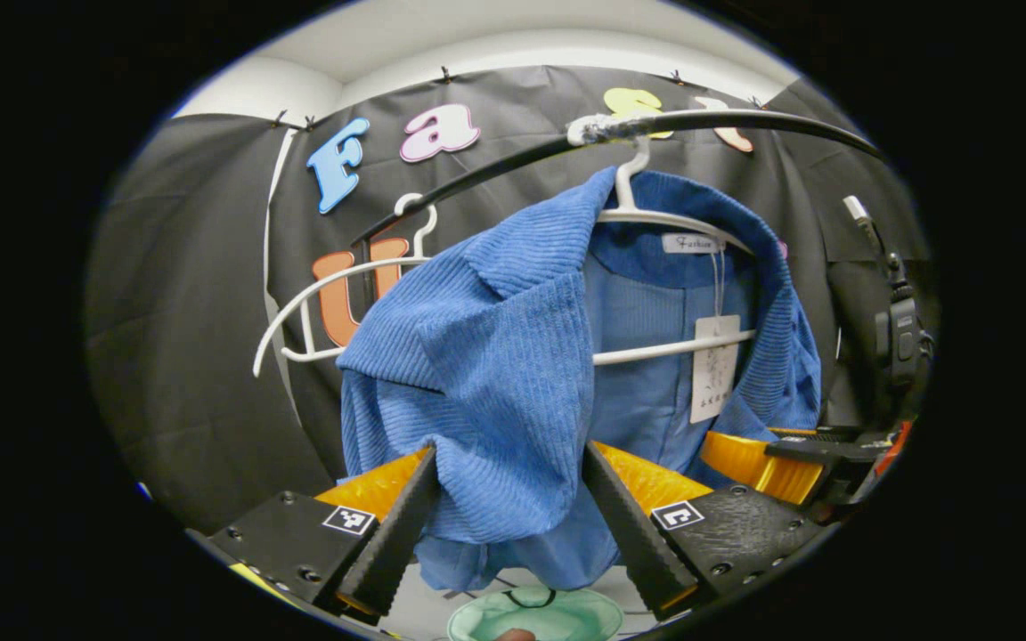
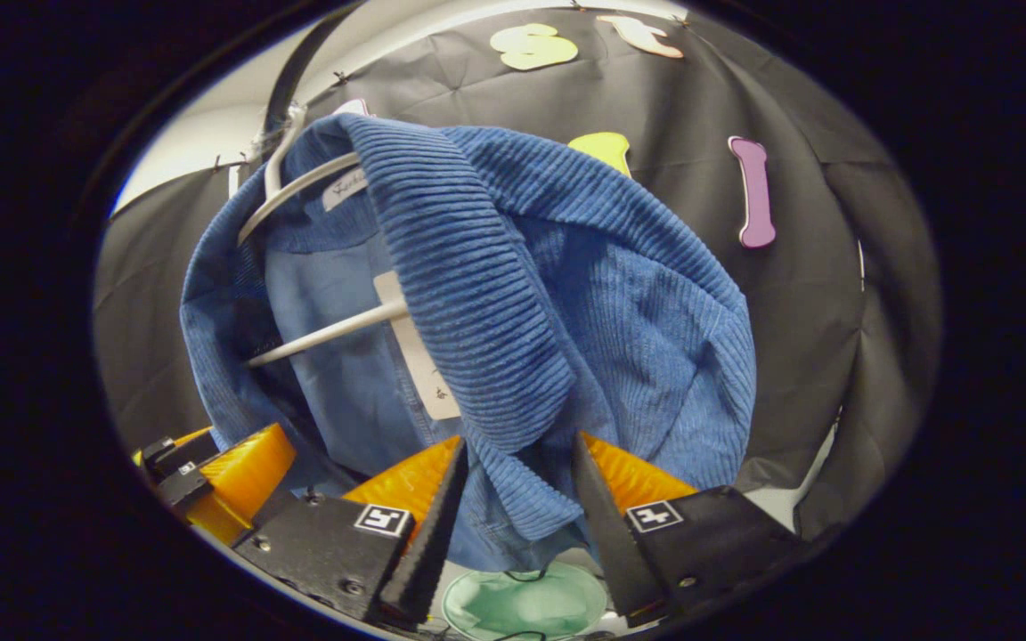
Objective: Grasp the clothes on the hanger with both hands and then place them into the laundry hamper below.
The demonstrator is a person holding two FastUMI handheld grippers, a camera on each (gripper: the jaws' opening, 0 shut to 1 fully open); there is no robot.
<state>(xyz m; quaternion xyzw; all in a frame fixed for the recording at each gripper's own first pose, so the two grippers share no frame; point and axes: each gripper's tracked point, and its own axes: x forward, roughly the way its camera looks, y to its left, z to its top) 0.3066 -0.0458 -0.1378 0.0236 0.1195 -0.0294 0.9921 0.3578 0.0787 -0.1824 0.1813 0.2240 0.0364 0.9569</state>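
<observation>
Hanging jacket [image 1: 486,356] between hand-held grippers' fingers (both)

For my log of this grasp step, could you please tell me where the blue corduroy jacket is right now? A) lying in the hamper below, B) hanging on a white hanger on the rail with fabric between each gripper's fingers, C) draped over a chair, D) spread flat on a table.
B: the blue corduroy jacket hangs on the white hanger, its fabric between the fingers of the left gripper and the right gripper.
</observation>
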